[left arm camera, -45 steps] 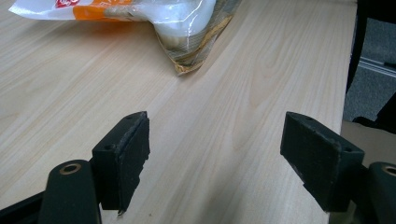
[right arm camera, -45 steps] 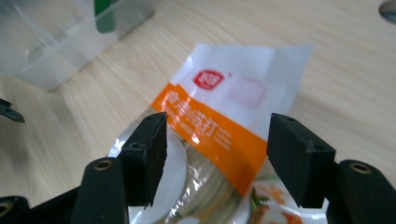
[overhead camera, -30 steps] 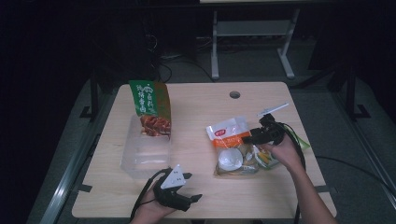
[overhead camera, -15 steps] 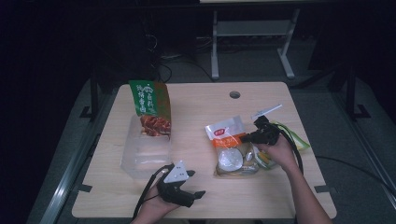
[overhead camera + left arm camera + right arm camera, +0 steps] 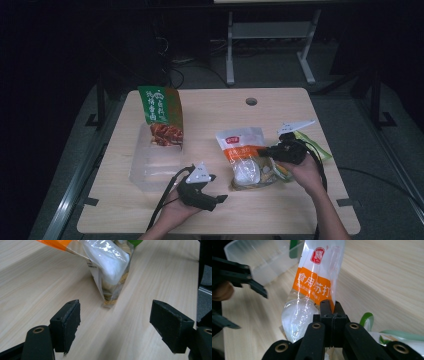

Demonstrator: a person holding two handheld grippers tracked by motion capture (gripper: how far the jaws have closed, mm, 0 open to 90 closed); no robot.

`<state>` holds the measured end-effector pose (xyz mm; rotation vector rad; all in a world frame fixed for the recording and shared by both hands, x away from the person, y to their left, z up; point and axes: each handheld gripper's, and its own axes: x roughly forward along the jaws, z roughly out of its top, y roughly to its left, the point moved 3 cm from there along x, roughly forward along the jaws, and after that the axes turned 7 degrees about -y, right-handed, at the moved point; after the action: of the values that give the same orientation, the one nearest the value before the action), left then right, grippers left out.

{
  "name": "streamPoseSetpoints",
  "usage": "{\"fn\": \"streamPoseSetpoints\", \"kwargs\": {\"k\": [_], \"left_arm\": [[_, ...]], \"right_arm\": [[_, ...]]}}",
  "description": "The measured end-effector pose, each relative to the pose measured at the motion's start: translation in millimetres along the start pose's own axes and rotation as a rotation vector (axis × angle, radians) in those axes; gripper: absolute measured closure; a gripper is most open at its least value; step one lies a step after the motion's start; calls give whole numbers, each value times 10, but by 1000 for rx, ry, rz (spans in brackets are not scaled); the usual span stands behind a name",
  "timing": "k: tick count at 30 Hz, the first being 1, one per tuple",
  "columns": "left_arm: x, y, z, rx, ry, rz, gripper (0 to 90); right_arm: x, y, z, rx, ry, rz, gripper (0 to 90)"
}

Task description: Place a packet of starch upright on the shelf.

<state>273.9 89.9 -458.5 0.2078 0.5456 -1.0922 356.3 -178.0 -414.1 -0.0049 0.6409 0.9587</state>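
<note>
A clear bag of white powder with an orange label (image 5: 241, 150) lies right of the table's middle. My right gripper (image 5: 263, 149) is shut on its right edge. In the right gripper view the two jaws meet at the right gripper's (image 5: 329, 307) tips, pinching the orange-labelled bag (image 5: 314, 287) just beside the label. My left gripper (image 5: 217, 188) is held near the front edge and points right at the bag. The left gripper (image 5: 117, 322) stands open with nothing between its pads, and the powder bag (image 5: 110, 263) is a short way ahead.
A clear plastic tub (image 5: 150, 167) sits at the left with a green and brown snack bag (image 5: 162, 117) standing at its far end. A green and white packet (image 5: 316, 146) lies by my right hand. A round hole (image 5: 251, 101) is near the far edge.
The right gripper's jaws have shut on the bag's edge and raised it a little. The left gripper has drifted right and slightly up, toward the bag.
</note>
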Motion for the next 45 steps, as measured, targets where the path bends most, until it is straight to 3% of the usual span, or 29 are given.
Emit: {"fn": "streamPoseSetpoints", "kwargs": {"k": [11,13,19,23,26,30,35,40,45], "left_arm": [[309,80,159,-58,-11,-20,267],[382,105,202,-96,-25,-32,330],[459,125,254,-128,-33,-48,531],[464,123,281,-127,-45,-69,711],[443,132,293,-127,-47,-69,769],[383,137,313,-102,-64,-32,866],[323,154,285,-79,-67,16,894],[294,136,272,-67,-73,29,896],[279,129,274,-64,-75,27,897]], "right_arm": [[-172,170,-72,-36,-86,31,896],[-200,189,-97,-37,-105,44,896],[-236,234,-127,-56,-118,47,895],[-233,263,-133,-58,-116,46,895],[-224,275,-129,-64,-113,40,895],[-214,284,-122,-79,-111,40,895],[-169,321,-119,-105,-92,33,883],[-150,326,-136,-89,-86,43,829],[-32,366,-193,-118,-24,42,765]]}}
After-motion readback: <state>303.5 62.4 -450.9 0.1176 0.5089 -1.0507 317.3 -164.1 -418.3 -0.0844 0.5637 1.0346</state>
